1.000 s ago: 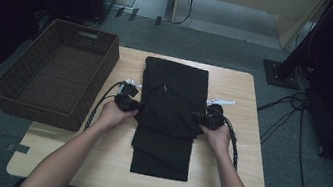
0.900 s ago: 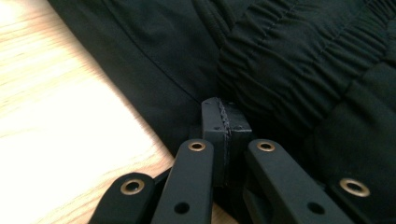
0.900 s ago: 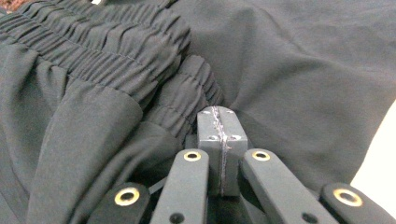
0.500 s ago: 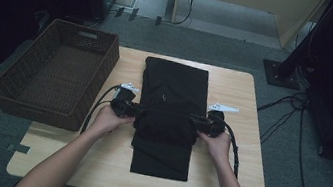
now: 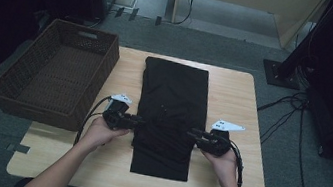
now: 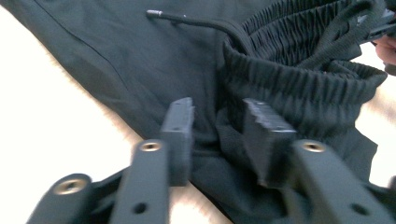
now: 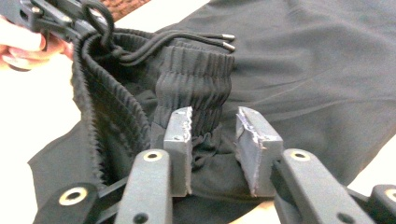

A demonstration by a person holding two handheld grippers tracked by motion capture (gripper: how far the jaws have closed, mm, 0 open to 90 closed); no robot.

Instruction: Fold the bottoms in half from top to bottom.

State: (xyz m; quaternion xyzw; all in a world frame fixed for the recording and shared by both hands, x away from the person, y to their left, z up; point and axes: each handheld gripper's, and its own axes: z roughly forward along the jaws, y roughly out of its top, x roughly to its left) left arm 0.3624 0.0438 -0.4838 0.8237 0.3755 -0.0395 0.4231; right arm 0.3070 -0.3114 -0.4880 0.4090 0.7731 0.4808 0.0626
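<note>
Black pants (image 5: 173,87) lie folded lengthwise on the wooden table (image 5: 235,94), their ribbed waistband (image 6: 299,84) (image 7: 196,70) bunched at the middle with the drawstring (image 7: 196,39) loose on top. My left gripper (image 5: 138,121) (image 6: 217,107) is at the pants' left edge. Its jaws have just been closing, and they stand apart with the waistband's edge between them and a gap showing. My right gripper (image 5: 192,134) (image 7: 214,116) is at the right edge. Its jaws have also just been closing, and they stand apart around a fold of waistband.
A dark wicker basket (image 5: 26,101) stands at the table's left side, with nothing in it. Bare wood lies right of the pants and along the near edge. Cables (image 5: 284,104) run over the floor on the right.
Both hands have moved apart, from over the middle of the pants out to its side edges and slightly toward the person. The waistband now lies bunched between them.
</note>
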